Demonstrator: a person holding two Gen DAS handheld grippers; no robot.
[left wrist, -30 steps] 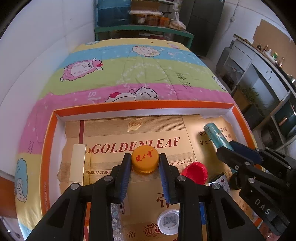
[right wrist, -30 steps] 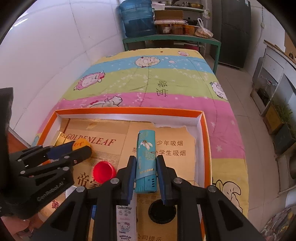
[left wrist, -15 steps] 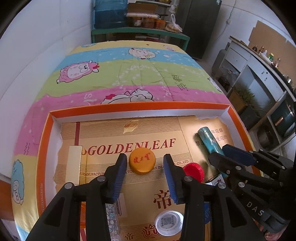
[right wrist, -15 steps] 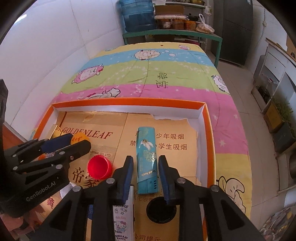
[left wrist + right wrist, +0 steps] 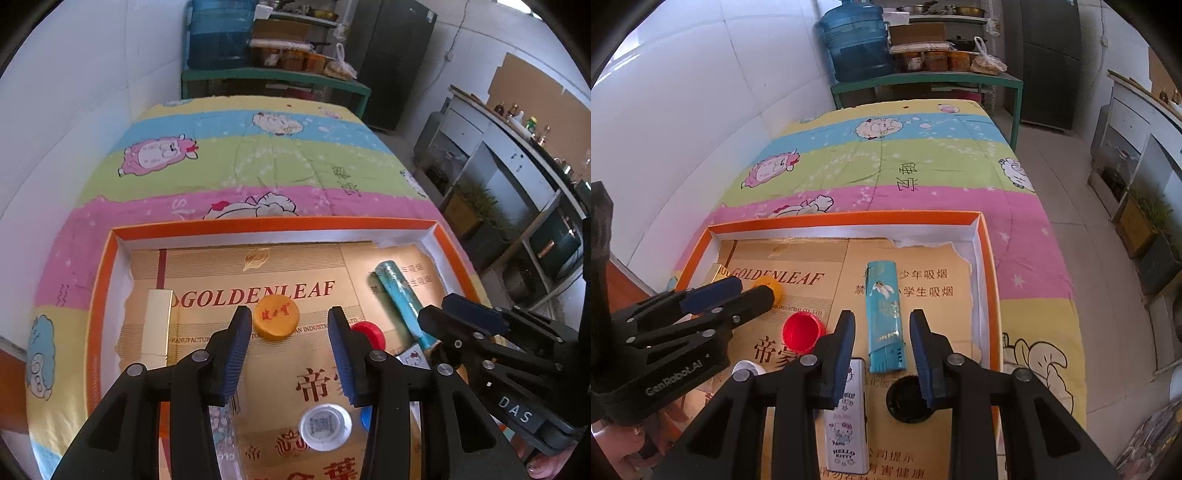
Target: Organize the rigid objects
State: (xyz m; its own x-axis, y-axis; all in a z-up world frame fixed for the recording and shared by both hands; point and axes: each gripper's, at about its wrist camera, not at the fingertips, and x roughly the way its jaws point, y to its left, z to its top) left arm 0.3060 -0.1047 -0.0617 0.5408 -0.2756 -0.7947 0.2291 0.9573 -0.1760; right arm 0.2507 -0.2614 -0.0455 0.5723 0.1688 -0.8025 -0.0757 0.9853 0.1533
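Note:
An orange bottle cap (image 5: 275, 319) lies on the gold cardboard lining of an orange-rimmed tray (image 5: 273, 223). My left gripper (image 5: 288, 319) is open, and the cap sits just past its blue pads with gaps on both sides. A teal lighter (image 5: 884, 314) lies lengthwise in the tray's right half (image 5: 849, 218). My right gripper (image 5: 882, 321) is open and straddles the lighter's near end without touching it. Each gripper also shows in the other's view: the right gripper (image 5: 436, 309) and the left gripper (image 5: 755, 288).
A red cap (image 5: 801, 330) lies between the two grippers. Nearer me are a white cap (image 5: 325, 424), a Hello Kitty lighter (image 5: 846, 417) and a black cap (image 5: 907, 397). A gold box (image 5: 157, 325) lies at the tray's left. The tray rests on a striped quilt (image 5: 886, 166).
The left jaws have opened off the orange cap, and the right jaws off the teal lighter. Both objects now lie free in the tray, and both grippers have drawn back slightly.

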